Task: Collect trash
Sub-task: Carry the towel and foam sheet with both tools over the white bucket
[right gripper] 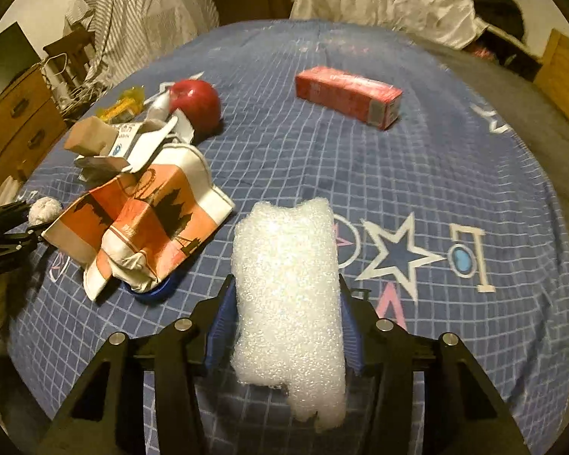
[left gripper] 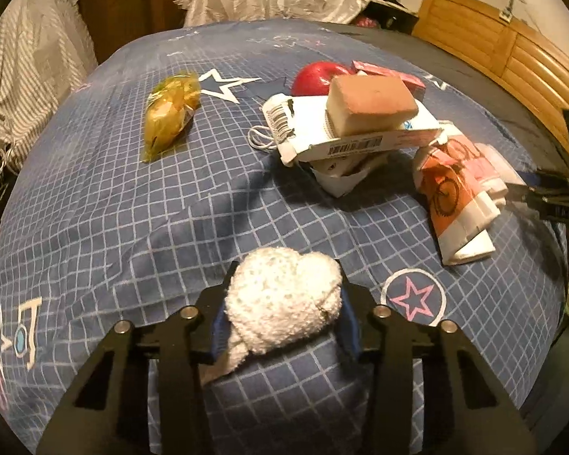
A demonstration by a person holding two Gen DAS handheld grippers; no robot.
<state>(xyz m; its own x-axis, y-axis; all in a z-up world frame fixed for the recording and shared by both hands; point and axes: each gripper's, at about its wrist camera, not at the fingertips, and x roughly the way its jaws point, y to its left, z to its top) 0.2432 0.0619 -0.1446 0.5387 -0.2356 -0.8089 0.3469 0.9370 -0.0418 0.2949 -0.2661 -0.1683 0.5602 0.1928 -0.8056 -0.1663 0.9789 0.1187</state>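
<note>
So the crumpled white paper towel wad (left gripper: 282,299) sits pinched between the blue pads of the left hand-held gripper (left gripper: 284,303), down near the bed's near edge. Jaws are partway closed and squeezing it from both sides. Same deal on the other side: the bubble wrap piece (right gripper: 288,303) is clamped in the right hand-held gripper (right gripper: 286,303), pads pressing its sides, with the wrap sticking out past the fingertips and hanging back toward the camera.

Both are over the bed (left gripper: 132,208) with its blue grid cover. Further toward the middle there's a pile: a torn white cardboard box (left gripper: 345,132) with a brown block (left gripper: 371,102) resting on top, and a crumpled orange and white paper bag (right gripper: 148,223) just beside it. A red apple (right gripper: 197,104) lies behind the pile, a red carton (right gripper: 349,96) toward the far side, and a yellow snack wrapper (left gripper: 172,113) well apart from the pile.
</note>
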